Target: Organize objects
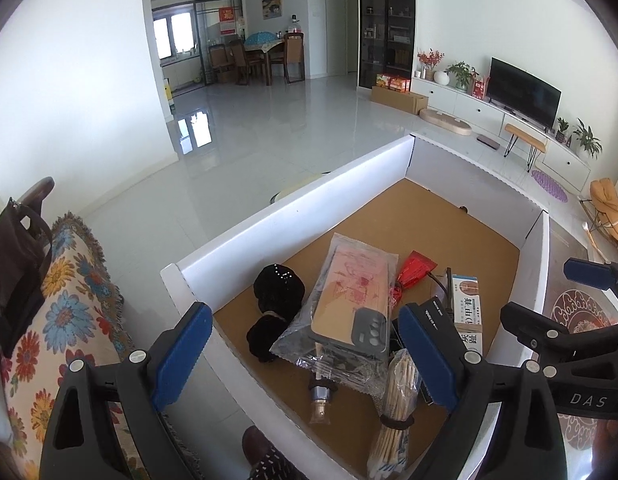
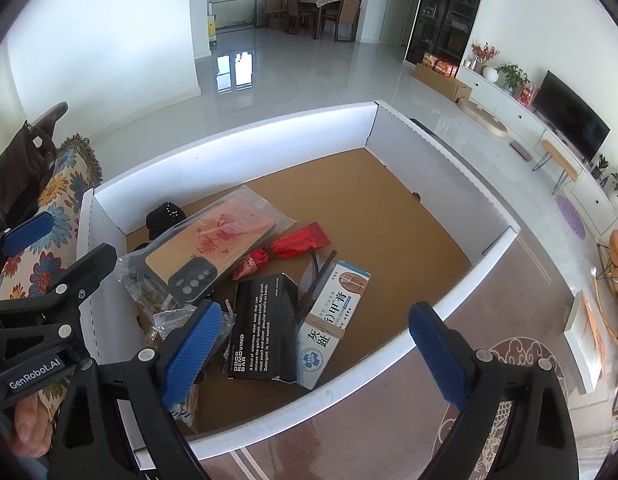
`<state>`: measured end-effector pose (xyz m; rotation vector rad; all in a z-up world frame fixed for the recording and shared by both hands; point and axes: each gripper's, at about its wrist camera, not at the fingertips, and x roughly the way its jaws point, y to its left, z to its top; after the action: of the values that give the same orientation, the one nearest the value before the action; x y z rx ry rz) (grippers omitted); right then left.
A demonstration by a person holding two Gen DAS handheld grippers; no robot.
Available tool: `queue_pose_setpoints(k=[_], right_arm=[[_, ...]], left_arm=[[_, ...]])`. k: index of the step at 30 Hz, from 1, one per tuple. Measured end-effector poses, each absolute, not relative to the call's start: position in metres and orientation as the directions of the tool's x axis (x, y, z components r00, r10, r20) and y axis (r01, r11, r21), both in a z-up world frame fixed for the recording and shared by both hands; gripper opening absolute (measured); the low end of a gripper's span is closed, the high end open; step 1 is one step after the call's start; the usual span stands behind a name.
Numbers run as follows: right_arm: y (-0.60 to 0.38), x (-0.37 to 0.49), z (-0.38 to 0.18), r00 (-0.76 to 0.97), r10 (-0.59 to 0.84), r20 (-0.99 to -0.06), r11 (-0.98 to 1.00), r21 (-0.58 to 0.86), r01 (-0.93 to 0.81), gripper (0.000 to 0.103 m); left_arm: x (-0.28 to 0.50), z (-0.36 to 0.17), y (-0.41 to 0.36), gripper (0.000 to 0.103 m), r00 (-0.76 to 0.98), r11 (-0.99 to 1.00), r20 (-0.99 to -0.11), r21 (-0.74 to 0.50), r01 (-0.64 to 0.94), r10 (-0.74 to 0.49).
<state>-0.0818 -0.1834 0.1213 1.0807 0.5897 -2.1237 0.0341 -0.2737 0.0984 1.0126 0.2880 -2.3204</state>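
Note:
A white cardboard box (image 1: 309, 200) (image 2: 237, 140) with a brown floor holds a bagged phone case (image 1: 351, 300) (image 2: 207, 252), a black hair tie (image 1: 277, 292), a red packet (image 1: 415, 270) (image 2: 289, 244), a black odor-removing-bar box (image 2: 261, 328), a white ointment box (image 1: 467, 308) (image 2: 329, 320) and a bundle of sticks (image 1: 393, 412). My left gripper (image 1: 305, 356) is open and empty above the box's near left part. My right gripper (image 2: 313, 360) is open and empty above the near edge.
A flowered sofa cover (image 1: 57, 312) (image 2: 49, 216) with a dark bag (image 1: 13, 248) lies left of the box. A patterned brown tabletop (image 2: 389, 420) lies under the box. A TV cabinet (image 1: 489, 108) stands far right.

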Motion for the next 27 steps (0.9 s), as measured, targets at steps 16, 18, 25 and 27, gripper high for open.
queue_pose_setpoints(k=[16, 18, 25, 27], right_arm=[[-0.18, -0.081, 0.111, -0.427, -0.358, -0.83, -0.674, -0.087, 0.734, 0.095], [-0.18, -0.081, 0.11, -0.426, -0.356, -0.832, -0.671, -0.089, 0.736, 0.095], [-0.182, -0.079, 0.11, -0.427, -0.356, -0.831, -0.668, -0.093, 0.738, 0.095], [-0.183, -0.078, 0.111, -0.428, -0.355, -0.831, -0.668, -0.095, 0.738, 0.095]], left_arm=[[0.035, 0.09, -0.273, 0.095, -0.525, -0.794, -0.729, 0.041, 0.607, -0.44], [0.036, 0.089, -0.274, 0.095, -0.524, -0.791, -0.73, 0.038, 0.61, -0.439], [0.036, 0.09, -0.275, 0.095, -0.524, -0.789, -0.73, 0.032, 0.614, -0.438], [0.036, 0.09, -0.275, 0.095, -0.524, -0.789, -0.73, 0.032, 0.614, -0.438]])
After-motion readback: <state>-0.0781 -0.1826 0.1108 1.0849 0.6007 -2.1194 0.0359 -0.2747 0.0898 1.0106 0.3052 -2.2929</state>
